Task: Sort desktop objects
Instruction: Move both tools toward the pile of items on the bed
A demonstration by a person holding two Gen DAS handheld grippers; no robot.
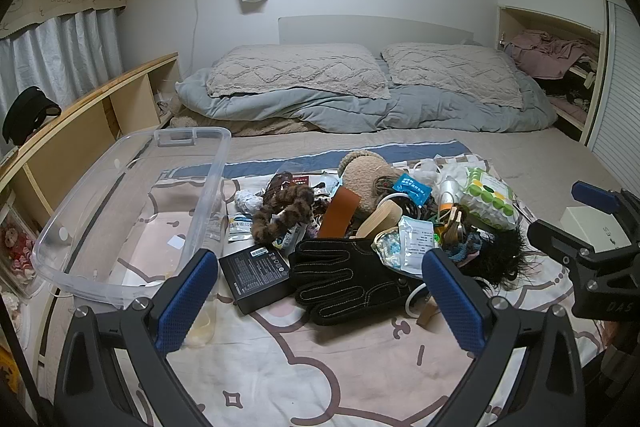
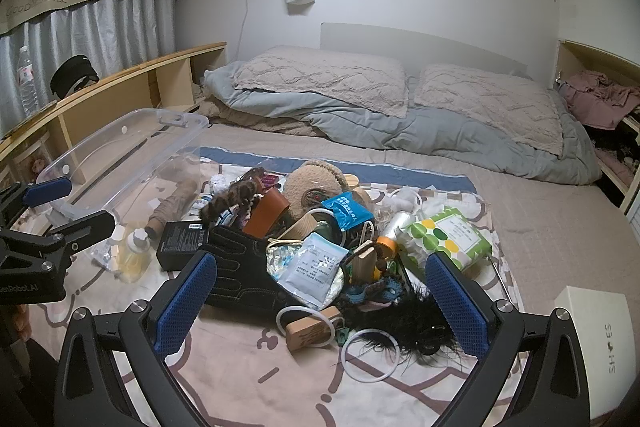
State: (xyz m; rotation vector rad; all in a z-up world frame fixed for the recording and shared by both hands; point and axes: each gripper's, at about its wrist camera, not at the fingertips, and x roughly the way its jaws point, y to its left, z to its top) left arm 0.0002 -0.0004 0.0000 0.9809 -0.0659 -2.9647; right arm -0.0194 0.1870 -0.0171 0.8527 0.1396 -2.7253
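Both grippers wide open, empty, above the pile.
Left gripper, right gripper: take black glove first; drop in clear bin, frame left.

Left wrist view: looks forward and downward along the left tongs from the foot of the bed, facing the headboard wall; clear bin at left.
Right wrist view: same heading and tilt, set further right along the right tongs; white box at right edge.
Nearness: both close above the pile, black glove nearest.
Shared field: pile, bin, pillows; each view catches the other tongs at its edge.
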